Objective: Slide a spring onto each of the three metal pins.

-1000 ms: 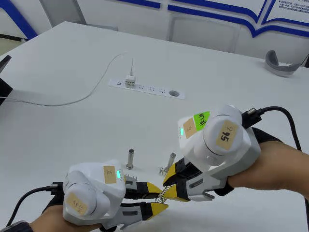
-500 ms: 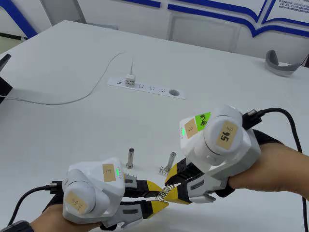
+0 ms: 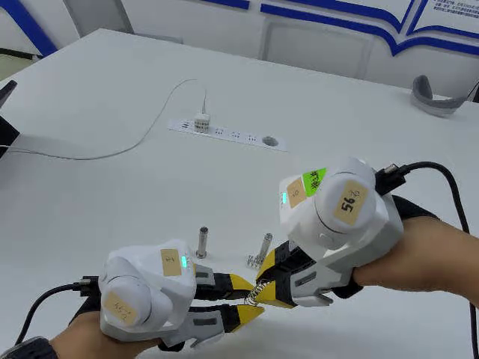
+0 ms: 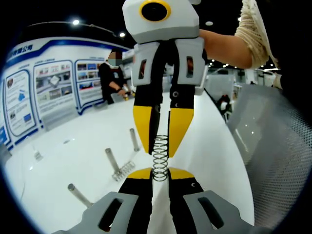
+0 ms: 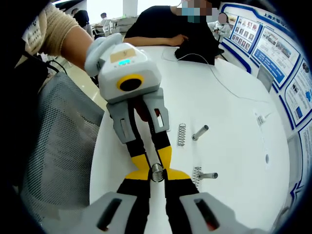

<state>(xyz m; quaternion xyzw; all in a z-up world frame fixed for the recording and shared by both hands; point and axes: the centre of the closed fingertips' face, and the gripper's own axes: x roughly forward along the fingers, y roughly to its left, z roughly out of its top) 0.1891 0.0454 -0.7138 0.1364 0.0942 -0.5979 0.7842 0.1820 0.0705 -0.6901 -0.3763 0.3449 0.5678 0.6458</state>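
Slippage is the risk: the spring (image 4: 160, 158) is pinched at both ends above the tabletop (image 3: 112, 149), the left gripper (image 4: 160, 174) and right gripper (image 5: 157, 176) each nearly closed on it. If either is loosened early, it could be flung past the metal pins (image 4: 112, 161).

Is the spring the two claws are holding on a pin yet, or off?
Off. The spring is pinched in the air between the left claw and right claw, apart from the pins.

Spring (image 4: 160, 158): held end to end between two pairs of yellow tips.
Left gripper (image 4: 160, 174): closed on lower end.
Right gripper (image 4: 161, 140): pinching upper end.
Pins (image 4: 112, 161): three, off to the left.
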